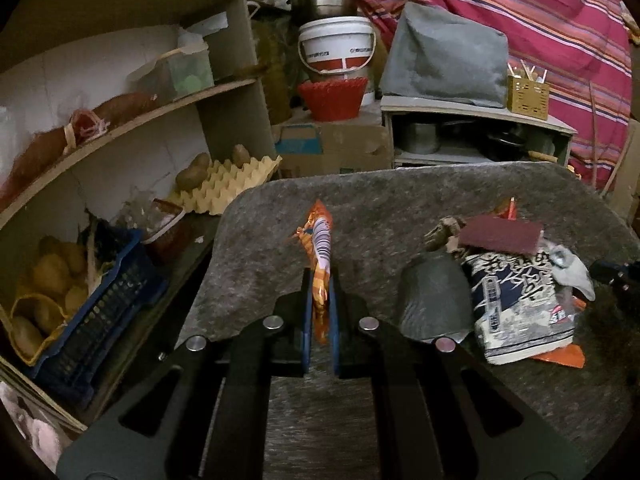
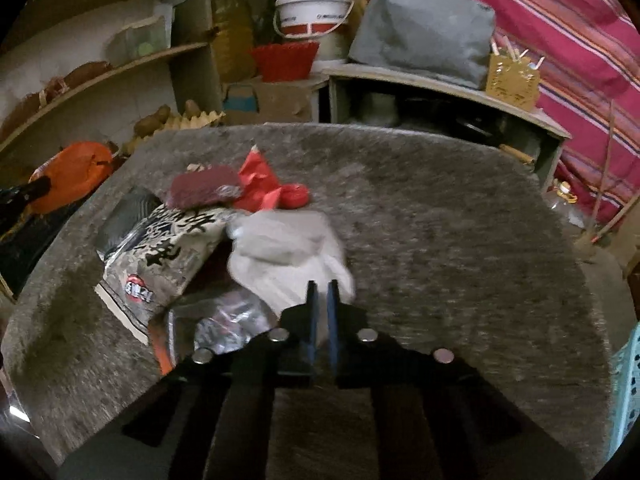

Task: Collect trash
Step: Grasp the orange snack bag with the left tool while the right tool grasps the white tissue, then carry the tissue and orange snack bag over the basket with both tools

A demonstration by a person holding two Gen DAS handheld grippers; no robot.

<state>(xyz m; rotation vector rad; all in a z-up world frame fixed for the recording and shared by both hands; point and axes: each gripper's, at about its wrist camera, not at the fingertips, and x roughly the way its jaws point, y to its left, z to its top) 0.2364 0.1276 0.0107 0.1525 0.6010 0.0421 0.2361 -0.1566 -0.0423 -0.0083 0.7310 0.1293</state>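
My left gripper (image 1: 320, 276) is shut on an orange snack wrapper (image 1: 319, 252), held upright above the grey felt table (image 1: 360, 200). To its right lies a trash pile: a maroon scouring pad (image 1: 500, 234), a black-and-white printed bag (image 1: 516, 300), a dark grey pouch (image 1: 434, 300) and a white crumpled piece (image 1: 572, 268). My right gripper (image 2: 321, 288) is shut on the edge of a white crumpled wrapper (image 2: 288, 256), beside the printed bag (image 2: 168, 252), the scouring pad (image 2: 204, 190), a red wrapper (image 2: 268, 188) and a shiny foil wrapper (image 2: 228, 324).
Shelves (image 1: 132, 120) with an egg tray (image 1: 224, 188) and a blue crate of potatoes (image 1: 88, 312) stand left of the table. Behind it are a red basket (image 1: 332, 98), a white bucket (image 1: 336, 46), a cabinet (image 1: 476, 136) and a striped cloth (image 1: 540, 20).
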